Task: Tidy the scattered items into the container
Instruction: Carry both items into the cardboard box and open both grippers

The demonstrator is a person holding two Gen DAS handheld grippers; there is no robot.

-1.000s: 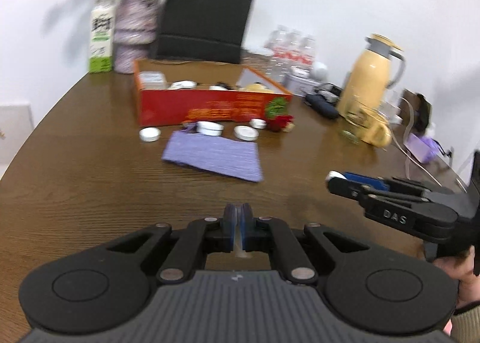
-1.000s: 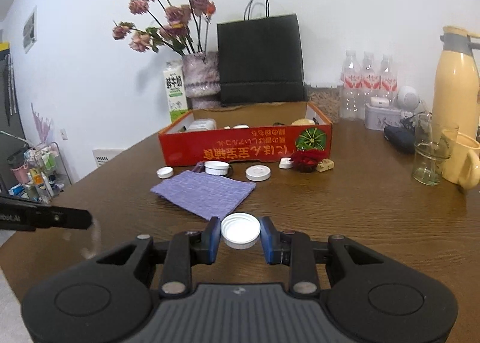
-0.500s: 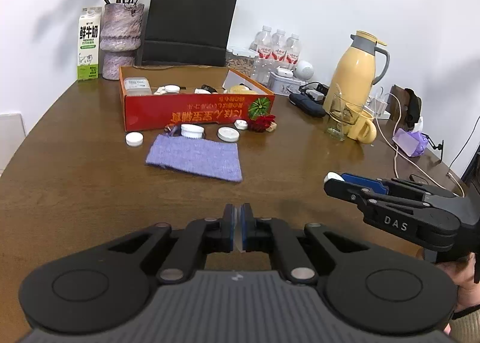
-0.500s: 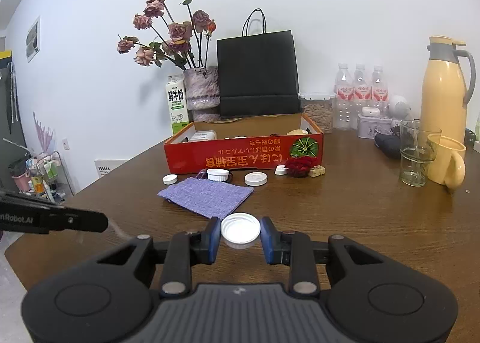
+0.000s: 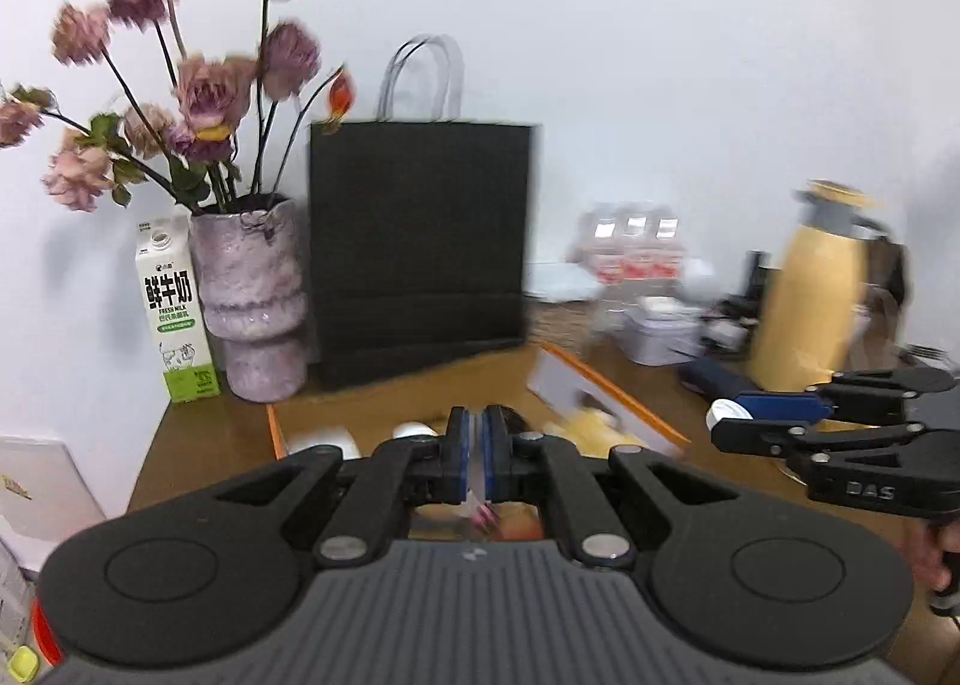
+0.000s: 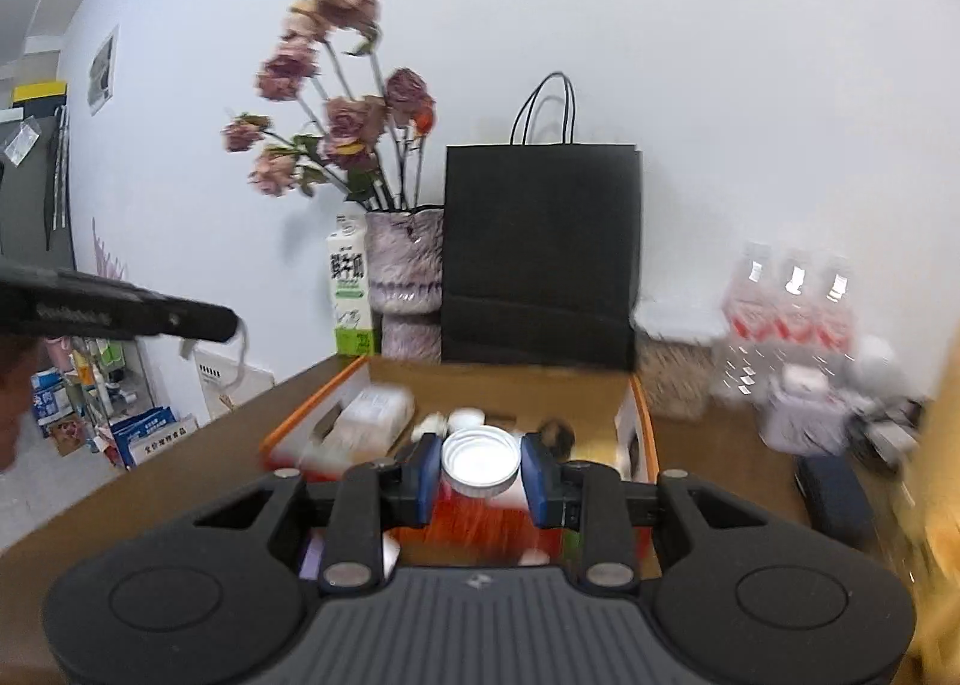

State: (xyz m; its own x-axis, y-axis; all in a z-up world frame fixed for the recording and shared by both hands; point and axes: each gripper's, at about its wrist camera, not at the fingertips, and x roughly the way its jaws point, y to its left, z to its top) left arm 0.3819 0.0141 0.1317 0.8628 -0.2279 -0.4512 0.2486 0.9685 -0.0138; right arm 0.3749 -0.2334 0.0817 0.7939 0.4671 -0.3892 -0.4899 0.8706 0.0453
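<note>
My right gripper (image 6: 480, 472) is shut on a white round lid (image 6: 480, 460) and holds it just in front of and above the near wall of the red cardboard box (image 6: 643, 415). The box holds several small white items and a clear pack (image 6: 369, 415). My left gripper (image 5: 477, 460) is shut with something thin and pale pinched between its blue pads; what it is cannot be told. It hangs over the same box (image 5: 612, 394). The right gripper with the lid also shows in the left wrist view (image 5: 774, 415), to the right.
Behind the box stand a black paper bag (image 6: 540, 259), a purple vase of dried roses (image 6: 405, 289) and a milk carton (image 6: 348, 289). Water bottles (image 6: 792, 301) and a yellow thermos (image 5: 810, 301) stand to the right. A purple cloth (image 6: 312, 556) lies under my right gripper.
Both grippers have moved forward from the near table edge up to the box. The right one still holds the lid; the left one stays shut. Both views are blurred by motion.
</note>
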